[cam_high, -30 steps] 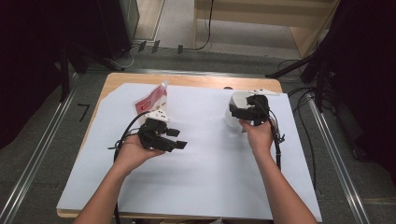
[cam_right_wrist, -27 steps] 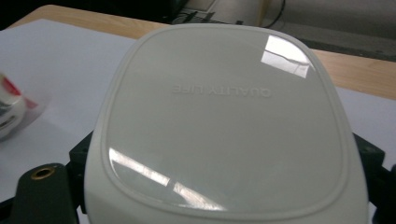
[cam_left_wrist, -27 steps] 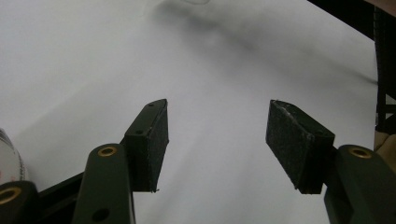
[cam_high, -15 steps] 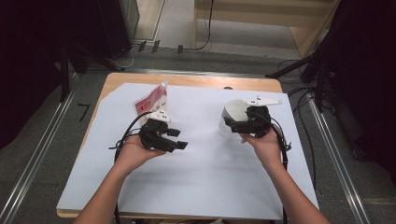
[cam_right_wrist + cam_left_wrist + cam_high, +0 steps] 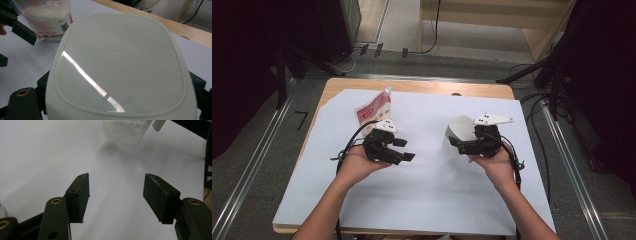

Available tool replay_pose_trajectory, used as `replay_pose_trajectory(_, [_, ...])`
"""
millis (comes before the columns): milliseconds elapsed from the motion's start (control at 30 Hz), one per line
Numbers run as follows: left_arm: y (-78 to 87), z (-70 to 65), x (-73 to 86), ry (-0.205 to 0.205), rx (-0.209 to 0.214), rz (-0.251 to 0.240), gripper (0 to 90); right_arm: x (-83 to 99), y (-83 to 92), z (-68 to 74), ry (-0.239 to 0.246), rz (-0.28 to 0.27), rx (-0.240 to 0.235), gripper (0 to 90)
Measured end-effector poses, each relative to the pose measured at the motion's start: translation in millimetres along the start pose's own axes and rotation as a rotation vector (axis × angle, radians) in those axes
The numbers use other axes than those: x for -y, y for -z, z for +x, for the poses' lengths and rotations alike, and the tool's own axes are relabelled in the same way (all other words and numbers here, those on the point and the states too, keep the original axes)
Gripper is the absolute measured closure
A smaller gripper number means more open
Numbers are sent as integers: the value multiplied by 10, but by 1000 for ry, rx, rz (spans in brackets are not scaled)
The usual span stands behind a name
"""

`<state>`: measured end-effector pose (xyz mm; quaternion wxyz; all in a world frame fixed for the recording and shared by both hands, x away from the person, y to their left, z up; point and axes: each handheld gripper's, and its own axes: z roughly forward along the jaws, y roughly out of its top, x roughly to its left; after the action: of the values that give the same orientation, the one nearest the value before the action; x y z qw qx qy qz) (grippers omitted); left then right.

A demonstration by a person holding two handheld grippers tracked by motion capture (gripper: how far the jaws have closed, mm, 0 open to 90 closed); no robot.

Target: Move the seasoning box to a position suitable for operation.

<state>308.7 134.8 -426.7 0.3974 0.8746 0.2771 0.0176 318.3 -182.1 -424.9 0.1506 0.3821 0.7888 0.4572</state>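
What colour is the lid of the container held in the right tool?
White, glossy lid; the right gripper view shows it best.

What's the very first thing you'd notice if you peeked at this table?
Probably the white container that the right gripper grips at the right of the white sheet; seen up close, its smooth lid looks huge. Next comes the pink and white pouch standing near the far left of the sheet. The left gripper hangs open over bare sheet, with nothing between its jaws.

- Left gripper (image 5: 404, 150) — black body, black cable looping off at nine o'clock, brass-ringed screws.
- Right gripper (image 5: 453, 143) — black, grey three-cornered plate on top.
- Forearms bare, sleeveless.
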Motion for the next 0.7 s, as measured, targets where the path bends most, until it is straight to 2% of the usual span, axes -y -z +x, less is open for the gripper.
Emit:
replay_pose_trajectory(100, [-11, 14, 12, 5, 4, 6, 391, 18, -32, 44, 24, 11, -16, 157])
replay_pose_trajectory(333, [-18, 24, 23, 10, 6, 10, 391, 57, -185, 155, 35, 28, -56, 156])
replay_pose_trajectory(700, [20, 38, 48, 18, 2, 3, 393, 100, -388, 421, 80, 61, -94, 156])
